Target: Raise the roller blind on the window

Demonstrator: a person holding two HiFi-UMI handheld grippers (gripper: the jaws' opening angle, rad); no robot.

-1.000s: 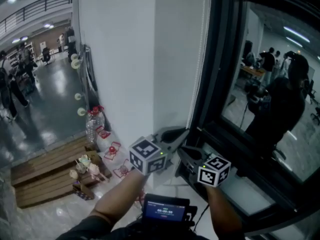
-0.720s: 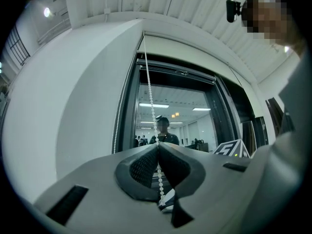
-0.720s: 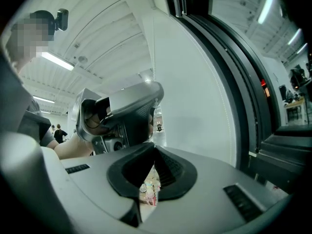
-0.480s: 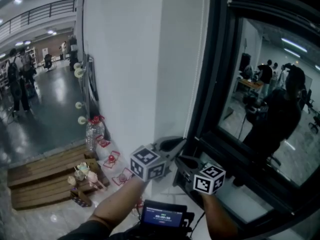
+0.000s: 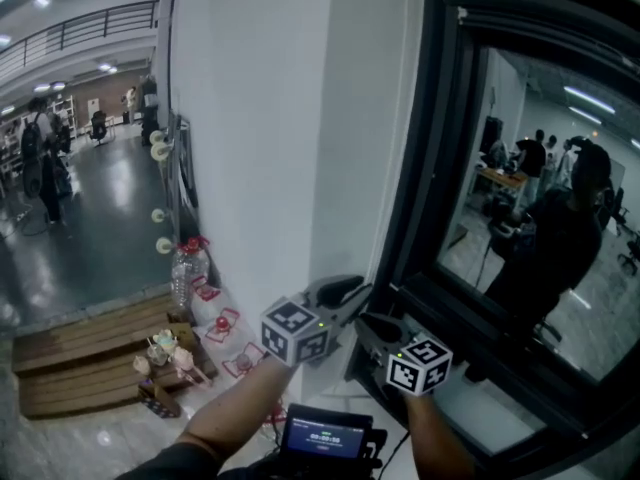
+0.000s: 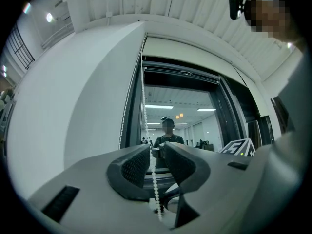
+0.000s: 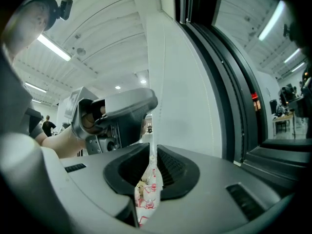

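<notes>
Left gripper view: left gripper (image 6: 156,156) jaws have just been opening, bead chain (image 6: 145,108) free between them; right gripper (image 7: 151,155) likewise parted; fresh grip likely needed.

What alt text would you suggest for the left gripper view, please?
The jaws of the left gripper have just been opening and stand apart, with a white bead chain hanging between them. Behind are a dark window frame, glass reflecting a person, and a white wall at left.

The lower end of the bead chain (image 6: 145,111) is hidden behind the left gripper (image 6: 156,152).
</notes>
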